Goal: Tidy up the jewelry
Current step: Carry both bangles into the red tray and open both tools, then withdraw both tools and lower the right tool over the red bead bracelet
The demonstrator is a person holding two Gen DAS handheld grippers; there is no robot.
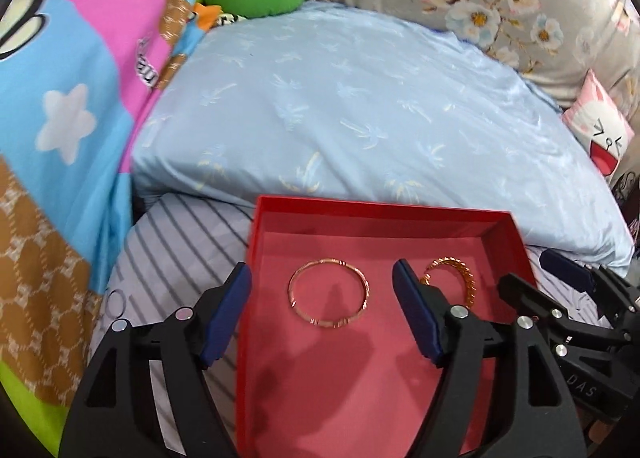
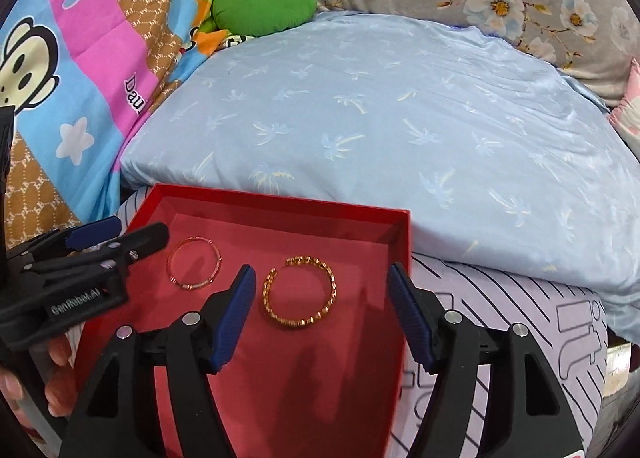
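Currently, behind red tray (image 2: 400, 242): pale blue pillow (image 2: 380, 106). Over tray's near half: left gripper (image 1: 320, 314) and right gripper (image 2: 322, 310), side by side, jaws spread wide, gripping nothing. Flat on tray floor: thin bangle (image 1: 329, 294) leftward, chain-link bangle (image 2: 300, 292) rightward, slightly apart.

Two bangles (image 1: 328, 292) in red box (image 1: 380, 218)

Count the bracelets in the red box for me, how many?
2. A thin rose-gold bangle lies on the left side of the red box, and a chunky gold chain-link bangle lies right of it. Nothing seems hidden, though the tongs cover part of the box floor.
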